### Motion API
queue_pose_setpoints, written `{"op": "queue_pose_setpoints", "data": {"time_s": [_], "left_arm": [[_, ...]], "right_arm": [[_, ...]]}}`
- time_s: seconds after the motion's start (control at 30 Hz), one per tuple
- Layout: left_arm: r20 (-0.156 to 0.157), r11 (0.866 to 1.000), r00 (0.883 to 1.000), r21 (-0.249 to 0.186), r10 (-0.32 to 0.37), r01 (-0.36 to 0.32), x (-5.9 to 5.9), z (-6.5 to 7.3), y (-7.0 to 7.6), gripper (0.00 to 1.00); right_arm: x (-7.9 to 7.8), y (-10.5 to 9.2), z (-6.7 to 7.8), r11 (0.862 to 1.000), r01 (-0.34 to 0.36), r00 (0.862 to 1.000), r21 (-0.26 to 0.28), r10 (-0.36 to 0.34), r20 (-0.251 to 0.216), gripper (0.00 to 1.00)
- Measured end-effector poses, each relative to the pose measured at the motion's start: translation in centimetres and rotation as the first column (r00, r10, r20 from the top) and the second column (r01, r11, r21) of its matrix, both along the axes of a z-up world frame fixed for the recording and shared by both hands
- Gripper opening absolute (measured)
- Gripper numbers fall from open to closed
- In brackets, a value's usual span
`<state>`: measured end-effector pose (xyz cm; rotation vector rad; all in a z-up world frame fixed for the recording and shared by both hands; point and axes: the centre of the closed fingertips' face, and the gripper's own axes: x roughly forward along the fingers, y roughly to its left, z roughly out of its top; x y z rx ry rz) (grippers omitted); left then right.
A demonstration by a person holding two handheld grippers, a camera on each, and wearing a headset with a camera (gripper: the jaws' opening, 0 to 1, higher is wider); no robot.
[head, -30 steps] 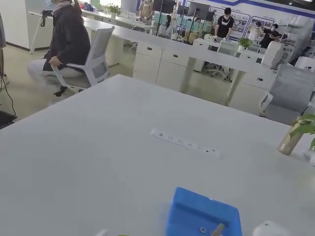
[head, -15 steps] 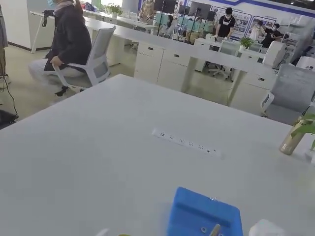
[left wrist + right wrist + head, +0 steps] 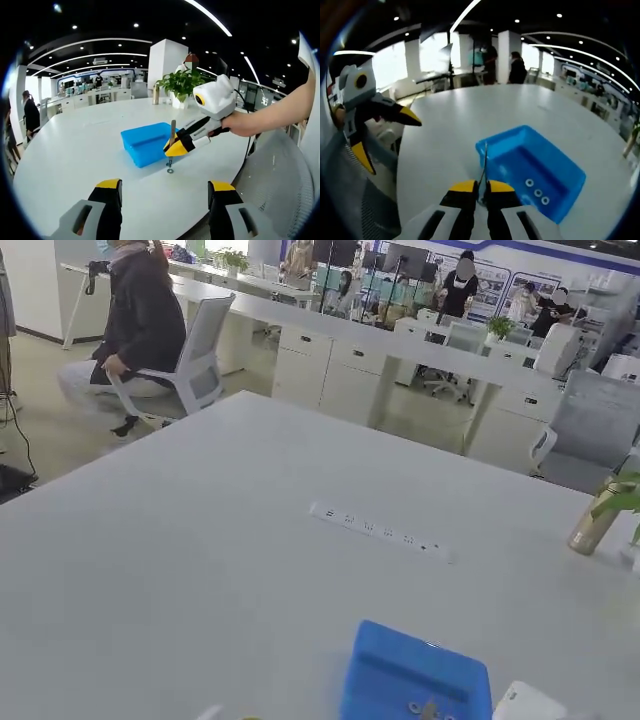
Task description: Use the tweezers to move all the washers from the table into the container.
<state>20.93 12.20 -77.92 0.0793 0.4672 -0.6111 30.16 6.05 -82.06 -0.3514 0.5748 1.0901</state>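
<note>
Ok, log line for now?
right gripper shut on tweezers | tips over washer on table beside container | three washers in container | left gripper open

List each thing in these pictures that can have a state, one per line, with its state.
left gripper: jaws open, empty.
right gripper: jaws shut on the tweezers.
tweezers: held, tips pointing down at the washer on the table.
container: open-topped, three washers inside.
washer on the table: lying flat beside the container, not yet in.

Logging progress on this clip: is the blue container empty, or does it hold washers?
Not empty: three washers lie on the floor of the container, seen in the right gripper view.
</note>
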Motion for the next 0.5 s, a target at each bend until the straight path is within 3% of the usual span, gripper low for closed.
{"op": "queue_pose_setpoints", "data": {"time_s": [0.23, 0.33, 0.5], "left_arm": [[-0.003, 1.0, 1.0, 0.001, -0.001, 0.001, 0.0, -0.1, 0.0, 0.7], [-0.006, 1.0, 1.0, 0.003, -0.003, 0.003, 0.0, -0.2, 0.0, 0.7], [-0.008, 1.0, 1.0, 0.005, -0.007, 0.007, -0.1, -0.3, -0.1, 0.7]], "right_arm": [[0.6, -0.5, -0.1, 1.0, -0.008, 1.0, -0.02, 0.008, 0.025, 0.05], [0.9, -0.5, 0.2, 1.0, 0.014, 1.0, 0.01, -0.014, 0.006, 0.04], [1.0, -0.5, -0.3, 1.0, 0.012, 1.0, 0.002, -0.012, -0.001, 0.04]]}}
